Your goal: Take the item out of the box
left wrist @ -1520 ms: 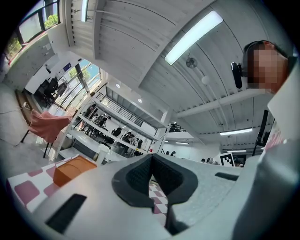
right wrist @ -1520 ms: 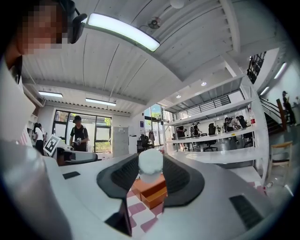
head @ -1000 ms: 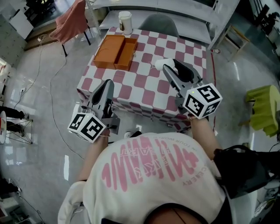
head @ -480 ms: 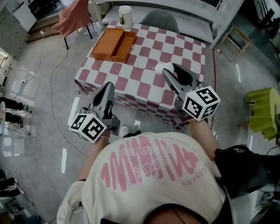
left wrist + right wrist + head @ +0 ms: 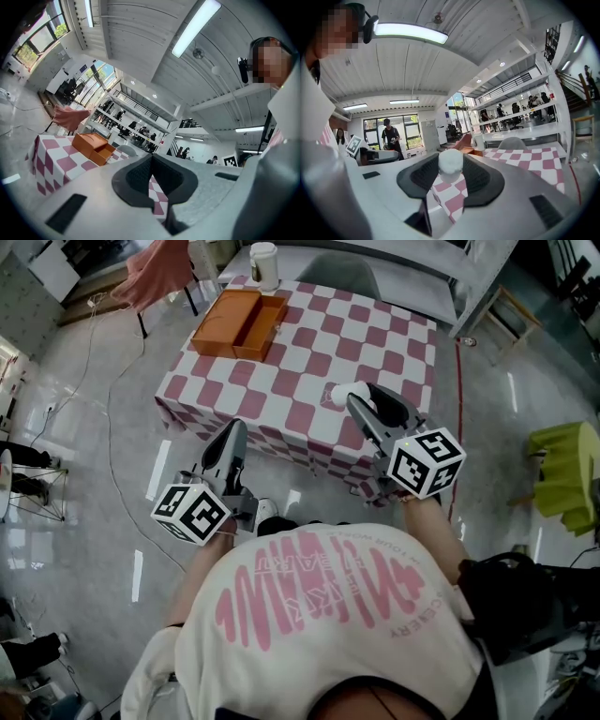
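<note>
The orange box (image 5: pixel 236 322) lies open at the far left corner of the red-and-white checkered table (image 5: pixel 309 381); the left gripper view shows the orange box (image 5: pixel 93 147) too. My right gripper (image 5: pixel 360 397) is shut on a small round white item (image 5: pixel 338 394), held over the table's near right edge. In the right gripper view the white item (image 5: pixel 450 163) sits pinched between the dark pads (image 5: pixel 480 178). My left gripper (image 5: pixel 235 430) hangs over the floor before the table, jaws together and empty; its tips (image 5: pixel 151 158) meet.
A white cup (image 5: pixel 263 263) stands behind the box. A grey chair (image 5: pixel 339 279) is at the table's far side, a pink cloth (image 5: pixel 155 277) on a chair at far left, a yellow-green stool (image 5: pixel 565 472) at right. A cable (image 5: pixel 108 418) trails over the floor.
The table and box have slid up and away in the head view as the person backs off. Both grippers keep their pose; the white item stays in the right one.
</note>
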Available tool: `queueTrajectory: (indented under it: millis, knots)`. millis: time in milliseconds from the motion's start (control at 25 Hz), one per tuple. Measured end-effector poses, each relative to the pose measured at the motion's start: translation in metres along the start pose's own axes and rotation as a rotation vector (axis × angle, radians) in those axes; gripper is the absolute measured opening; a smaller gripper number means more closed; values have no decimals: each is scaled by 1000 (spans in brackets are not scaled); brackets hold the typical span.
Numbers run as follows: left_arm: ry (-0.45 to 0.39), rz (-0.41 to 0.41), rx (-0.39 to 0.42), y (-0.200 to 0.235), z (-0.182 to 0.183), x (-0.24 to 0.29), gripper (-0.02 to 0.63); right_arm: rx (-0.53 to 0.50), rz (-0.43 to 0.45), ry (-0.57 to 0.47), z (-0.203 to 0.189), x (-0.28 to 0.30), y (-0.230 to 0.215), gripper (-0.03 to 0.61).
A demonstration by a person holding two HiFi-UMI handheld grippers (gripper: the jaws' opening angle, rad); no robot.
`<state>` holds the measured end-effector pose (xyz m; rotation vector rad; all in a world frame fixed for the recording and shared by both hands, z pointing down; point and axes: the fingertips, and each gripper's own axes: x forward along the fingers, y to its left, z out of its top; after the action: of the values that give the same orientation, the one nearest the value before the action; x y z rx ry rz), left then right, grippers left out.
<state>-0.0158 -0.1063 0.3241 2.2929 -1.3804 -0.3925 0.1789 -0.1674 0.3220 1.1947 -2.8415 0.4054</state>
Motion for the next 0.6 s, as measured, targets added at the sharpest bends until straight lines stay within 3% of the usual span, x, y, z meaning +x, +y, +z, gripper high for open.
queueTrajectory:
  millis: [240,600]
  knots:
    - [2,46,-21,1,-19,-17,6,103,7,17,-23,-12,-3,158]
    - [-6,74,-28,-9,-34,-35,6,113,28,47,-41,-26,1,156]
